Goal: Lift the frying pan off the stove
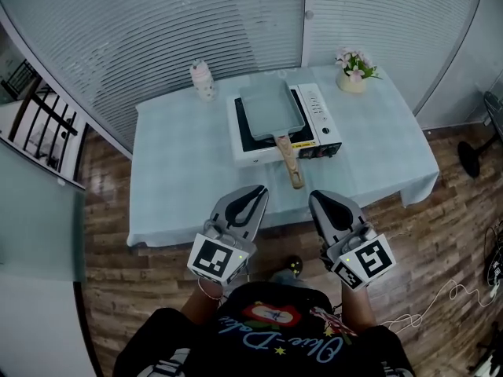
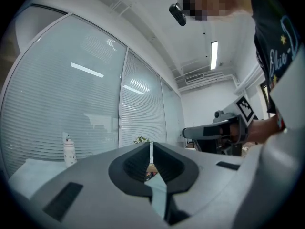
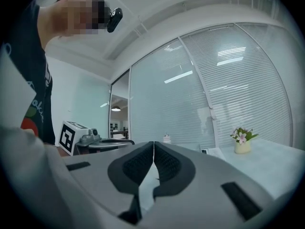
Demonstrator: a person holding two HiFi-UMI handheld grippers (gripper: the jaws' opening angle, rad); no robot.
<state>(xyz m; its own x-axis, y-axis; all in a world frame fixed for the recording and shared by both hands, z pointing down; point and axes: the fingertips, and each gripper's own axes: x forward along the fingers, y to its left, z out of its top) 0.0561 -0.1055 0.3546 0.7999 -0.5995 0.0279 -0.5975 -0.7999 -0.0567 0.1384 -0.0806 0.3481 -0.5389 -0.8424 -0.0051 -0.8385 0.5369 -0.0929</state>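
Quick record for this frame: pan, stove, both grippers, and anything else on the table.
pan: pale teal rectangular frying pan, on the stove, not lifted
stove: white portable stove on light blue clothed table
left gripper: fingers shut, empty, away from pan
right gripper: fingers shut, empty, away from pan
other: small white bottle, pot of pink flowers
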